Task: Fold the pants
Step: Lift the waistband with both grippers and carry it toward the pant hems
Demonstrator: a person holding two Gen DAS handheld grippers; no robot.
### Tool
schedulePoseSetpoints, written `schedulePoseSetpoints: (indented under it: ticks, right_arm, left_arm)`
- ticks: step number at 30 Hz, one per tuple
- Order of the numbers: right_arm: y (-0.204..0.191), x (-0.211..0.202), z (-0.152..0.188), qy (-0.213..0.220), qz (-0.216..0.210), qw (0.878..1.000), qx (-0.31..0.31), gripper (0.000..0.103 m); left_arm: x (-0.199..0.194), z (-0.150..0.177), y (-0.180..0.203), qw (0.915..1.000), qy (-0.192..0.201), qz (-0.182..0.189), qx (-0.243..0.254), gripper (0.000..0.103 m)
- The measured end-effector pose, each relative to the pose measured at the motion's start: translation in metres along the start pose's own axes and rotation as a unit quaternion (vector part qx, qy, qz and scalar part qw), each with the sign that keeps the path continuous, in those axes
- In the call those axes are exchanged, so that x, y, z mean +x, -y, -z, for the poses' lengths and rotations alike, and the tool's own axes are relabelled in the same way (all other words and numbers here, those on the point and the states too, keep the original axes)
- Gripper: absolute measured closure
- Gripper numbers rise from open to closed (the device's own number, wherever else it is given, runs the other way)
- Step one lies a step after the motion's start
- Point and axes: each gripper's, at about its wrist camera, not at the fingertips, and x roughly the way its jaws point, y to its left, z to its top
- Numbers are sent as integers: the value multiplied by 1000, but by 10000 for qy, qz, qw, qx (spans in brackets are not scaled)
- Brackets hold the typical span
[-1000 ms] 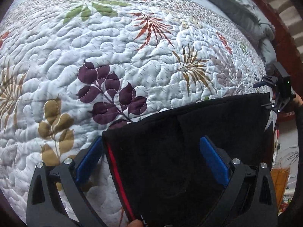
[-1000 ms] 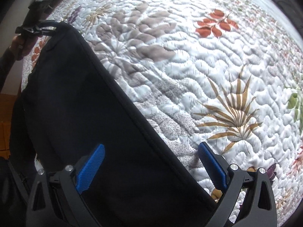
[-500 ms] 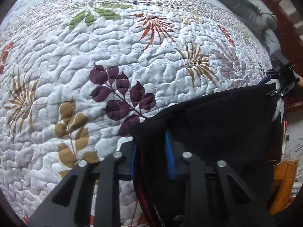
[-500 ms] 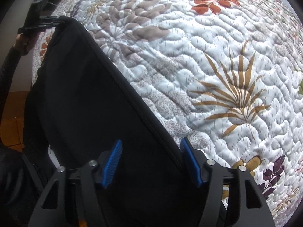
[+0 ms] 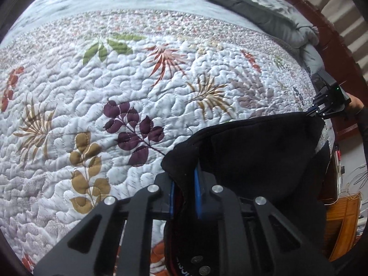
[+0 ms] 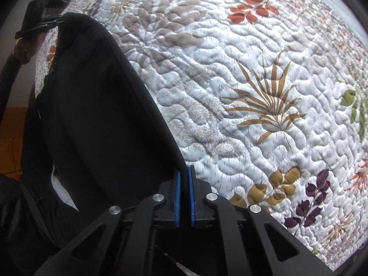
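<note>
L wrist view: left gripper [image 5: 185, 193] has just been closing, blue pads now pinching a corner of the black pants [image 5: 257, 158], w/ a bit of red trim showing between the pads. Only this view shows the far end of the bed: grey duvet [image 5: 264, 7] bunched past the quilt's [image 5: 115, 87] patterned border, dark wood headboard [image 5: 333, 46] behind it, plus an orange-brown wooden cabinet [image 5: 342, 220] low on the right, off the bed. Right gripper [image 5: 326, 105] shows here from outside, clamped on the other top corner of the pants, w/ a hand [image 5: 355, 103] behind it.

R wrist view: right gripper [image 6: 184, 193] has just been closing too; pads nearly together, nipping the thin seam edge of the pants [image 6: 92, 115]. Only this view shows the pants' long straight edge running from the pads up to the left gripper [image 6: 41, 26], held by a hand [image 6: 21, 50] in a dark sleeve [image 6: 7, 80]. Also a pale gap under the cloth's lower left and orange floor [image 6: 9, 151] beyond.

Pants sit at the near edge of the quilt [image 6: 253, 80], top edge pulled taut between both grippers and raised off it; rest hangs dark toward the person. Beyond that edge the quilt is flat, w/ wide open room all the way to the duvet. Quilt's side edge drops off just by the right gripper's corner.
</note>
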Motion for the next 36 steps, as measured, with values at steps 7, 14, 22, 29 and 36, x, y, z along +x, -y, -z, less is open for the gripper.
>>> schedulePoseSetpoints:
  ticks: [7,14,22,29,36]
  right_arm:
    - [-36,-53,53,511,592,9968,-173,97]
    - [-130,-72,109,1044,1383,9843,-339,97]
    - [-208,-29,162,1425,2118,9666,-226,97]
    - [-251,26,196,1422,2531,9569,-121,97]
    - [-277,79,209,1286,2743,9530,-14,97]
  left_arm:
    - [-52,21,38,9979,609,32,205,92]
    - [-104,74,81,9919,1157,97,524,92]
    - [-127,153,114,9867,1352,2,903,92]
    - [-120,210,112,9874,1174,-122,1059,92]
    - [-80,263,109,9877,632,-361,1386,91]
